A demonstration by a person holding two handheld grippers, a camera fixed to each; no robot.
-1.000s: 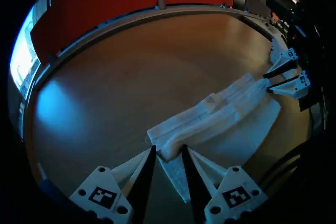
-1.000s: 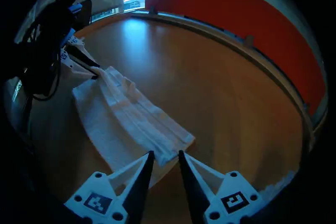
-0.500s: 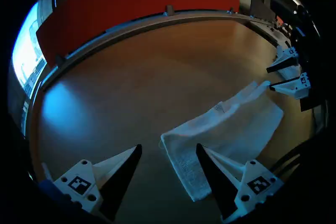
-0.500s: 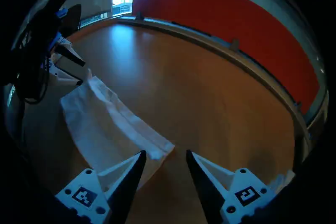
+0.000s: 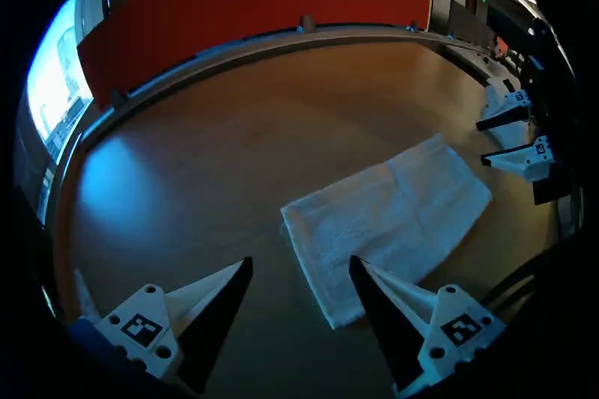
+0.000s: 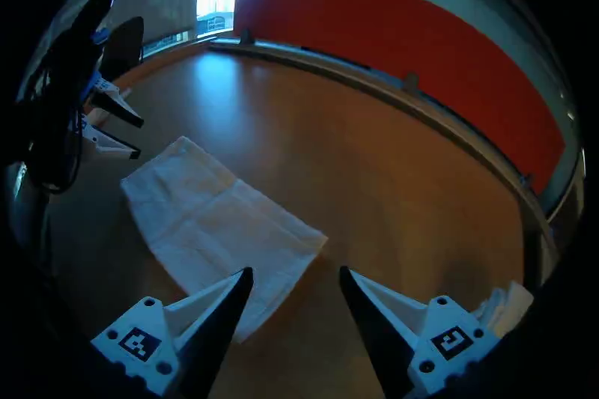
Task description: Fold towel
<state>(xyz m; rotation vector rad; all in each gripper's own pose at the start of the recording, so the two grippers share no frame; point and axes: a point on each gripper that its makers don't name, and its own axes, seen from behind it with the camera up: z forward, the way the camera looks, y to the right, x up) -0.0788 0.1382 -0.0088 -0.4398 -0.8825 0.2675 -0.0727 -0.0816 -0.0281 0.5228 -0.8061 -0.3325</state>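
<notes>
White towel (image 5: 385,227) flat beyond parted fingers (image 5: 221,309)

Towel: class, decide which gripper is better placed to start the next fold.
Left, narrowly. Both are open, but the towel fills more of the gap at the left gripper; the right gripper faces one corner and bare table.

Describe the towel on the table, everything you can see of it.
The towel is white, soft terry-like cloth, folded flat into a rough rectangle with a faint crease across it. It lies on the wooden table between the left gripper and the right gripper; both are open and hold none of it.
</notes>
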